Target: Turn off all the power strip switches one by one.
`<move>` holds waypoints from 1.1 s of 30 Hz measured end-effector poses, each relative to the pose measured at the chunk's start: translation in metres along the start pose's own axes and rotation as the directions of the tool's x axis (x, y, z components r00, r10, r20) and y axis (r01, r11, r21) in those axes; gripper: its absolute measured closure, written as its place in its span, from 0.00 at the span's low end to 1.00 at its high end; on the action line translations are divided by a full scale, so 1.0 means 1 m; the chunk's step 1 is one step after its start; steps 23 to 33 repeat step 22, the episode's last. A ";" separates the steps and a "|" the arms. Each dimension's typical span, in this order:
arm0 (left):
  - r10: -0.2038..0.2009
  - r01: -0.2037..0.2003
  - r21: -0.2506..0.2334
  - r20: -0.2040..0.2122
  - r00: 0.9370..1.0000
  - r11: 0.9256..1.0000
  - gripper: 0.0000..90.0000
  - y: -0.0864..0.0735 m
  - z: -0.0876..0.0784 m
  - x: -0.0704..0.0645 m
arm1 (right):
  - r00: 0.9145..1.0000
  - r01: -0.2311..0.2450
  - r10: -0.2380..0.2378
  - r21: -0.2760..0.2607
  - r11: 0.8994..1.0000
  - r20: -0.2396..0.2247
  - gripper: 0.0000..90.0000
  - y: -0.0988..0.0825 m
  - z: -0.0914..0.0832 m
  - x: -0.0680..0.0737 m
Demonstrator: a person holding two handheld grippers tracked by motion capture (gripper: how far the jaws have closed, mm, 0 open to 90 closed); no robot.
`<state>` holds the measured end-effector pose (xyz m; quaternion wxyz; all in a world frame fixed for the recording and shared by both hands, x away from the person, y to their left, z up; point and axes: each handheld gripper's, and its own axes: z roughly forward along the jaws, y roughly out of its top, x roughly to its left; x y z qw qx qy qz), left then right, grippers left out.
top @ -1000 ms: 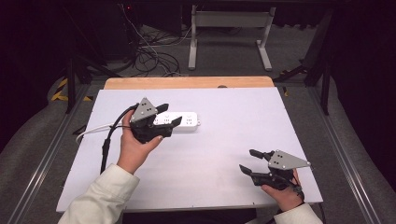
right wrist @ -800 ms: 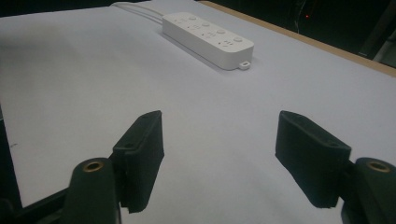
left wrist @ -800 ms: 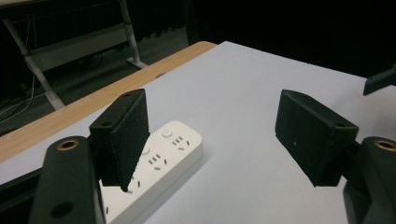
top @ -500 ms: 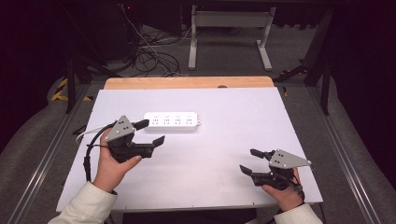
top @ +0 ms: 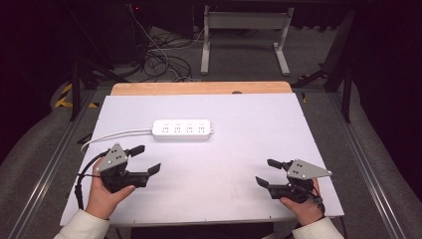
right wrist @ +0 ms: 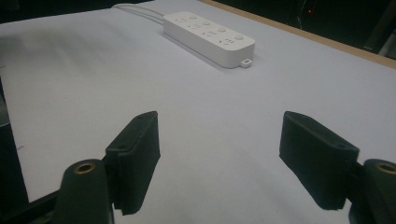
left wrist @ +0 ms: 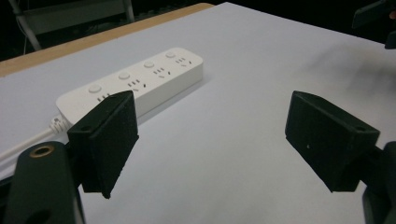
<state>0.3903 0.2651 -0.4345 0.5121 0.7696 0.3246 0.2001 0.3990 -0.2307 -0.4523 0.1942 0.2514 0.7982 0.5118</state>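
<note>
A white power strip lies flat on the far left part of the table, its white cord running off toward the left edge. All of its sockets look empty, and no plug is to be seen anywhere on the table. The left gripper hovers near the front left corner, apart from the strip; its jaws have just been opening and now stand wide apart with nothing between them, the strip lying beyond them in the left gripper view. The right gripper sits at the front right, well apart from the strip, its jaws also wide apart and empty. Judging from this, the strip seems to have been set down and let go, and little work appears left.
</note>
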 end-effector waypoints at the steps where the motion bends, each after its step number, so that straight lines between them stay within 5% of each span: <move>1: -0.005 0.005 -0.002 0.004 1.000 1.000 0.20 -0.004 -0.001 0.002 | 1.000 0.000 0.000 0.000 1.000 0.001 0.33 0.000 0.000 0.000; 3: -0.036 0.036 -0.005 0.028 0.999 0.999 0.18 -0.012 -0.003 0.004 | 1.000 0.001 -0.001 0.000 1.000 0.000 0.32 0.000 0.000 0.000; 12: 0.038 -0.038 0.002 0.004 0.999 0.999 0.18 -0.040 -0.010 0.002 | 1.000 0.008 -0.008 0.005 1.000 -0.003 0.31 -0.001 0.000 0.000; 16: 0.028 -0.028 -0.006 -0.004 1.000 1.000 0.16 -0.049 -0.009 0.000 | 1.000 0.007 -0.007 0.016 1.000 -0.007 0.30 -0.001 0.001 -0.001; 22: -0.091 0.091 -0.016 0.003 0.996 0.996 0.16 -0.046 -0.011 0.003 | 1.000 0.002 -0.002 0.021 1.000 -0.007 0.29 -0.001 0.002 -0.002; 33: -0.091 0.091 -0.016 0.003 0.996 0.996 0.16 -0.046 -0.011 0.003 | 1.000 0.002 -0.002 0.021 1.000 -0.007 0.29 -0.001 0.002 -0.002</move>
